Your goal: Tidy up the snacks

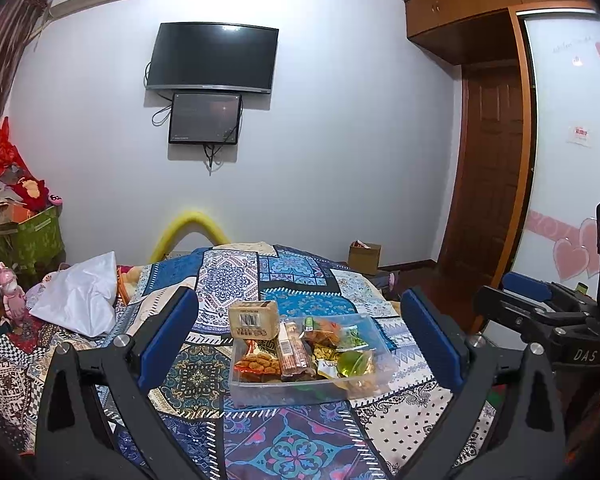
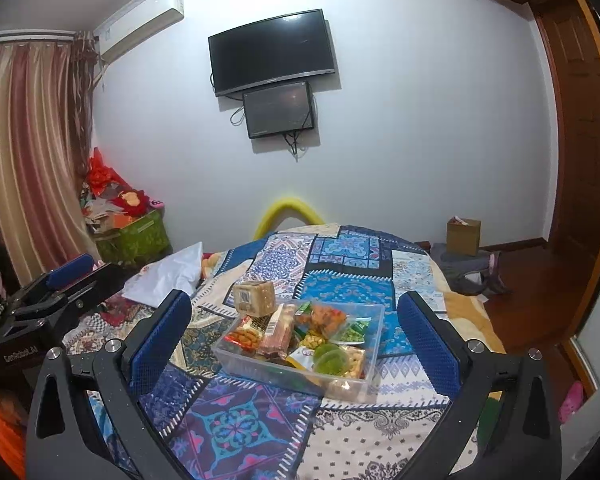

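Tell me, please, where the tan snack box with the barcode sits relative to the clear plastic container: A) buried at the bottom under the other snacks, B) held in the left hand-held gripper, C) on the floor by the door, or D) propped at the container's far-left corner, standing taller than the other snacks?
D: the tan snack box stands at the far-left corner of the clear plastic container, above the packets; both hand-held grippers are open and empty.
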`<state>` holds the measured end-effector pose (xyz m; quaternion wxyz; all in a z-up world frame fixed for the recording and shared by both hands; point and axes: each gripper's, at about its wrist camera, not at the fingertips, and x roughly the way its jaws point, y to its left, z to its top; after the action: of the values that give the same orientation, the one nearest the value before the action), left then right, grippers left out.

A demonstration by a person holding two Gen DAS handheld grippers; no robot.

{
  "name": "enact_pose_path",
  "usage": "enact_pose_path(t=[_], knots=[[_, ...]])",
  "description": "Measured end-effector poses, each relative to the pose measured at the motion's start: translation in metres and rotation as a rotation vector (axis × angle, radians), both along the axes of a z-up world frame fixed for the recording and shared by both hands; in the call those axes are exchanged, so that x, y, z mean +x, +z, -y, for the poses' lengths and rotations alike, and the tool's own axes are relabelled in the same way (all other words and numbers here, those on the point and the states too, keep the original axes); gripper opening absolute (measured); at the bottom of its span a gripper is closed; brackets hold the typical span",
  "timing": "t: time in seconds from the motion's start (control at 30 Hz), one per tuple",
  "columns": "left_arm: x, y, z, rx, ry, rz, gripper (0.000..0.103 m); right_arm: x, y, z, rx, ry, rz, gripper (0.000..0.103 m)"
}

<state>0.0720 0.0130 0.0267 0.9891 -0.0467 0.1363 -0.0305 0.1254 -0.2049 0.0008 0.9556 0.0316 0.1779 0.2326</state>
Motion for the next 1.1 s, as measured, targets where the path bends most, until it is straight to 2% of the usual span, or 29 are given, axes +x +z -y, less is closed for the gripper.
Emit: enact_pose_path(t=[1.1], knots=[[-0.0021,-0.0042,-0.0017,-0.015,-0.002,-0.010,0.102,-0.0100,0.0061,0.0034,0.002,0.003,0.017,0.103]])
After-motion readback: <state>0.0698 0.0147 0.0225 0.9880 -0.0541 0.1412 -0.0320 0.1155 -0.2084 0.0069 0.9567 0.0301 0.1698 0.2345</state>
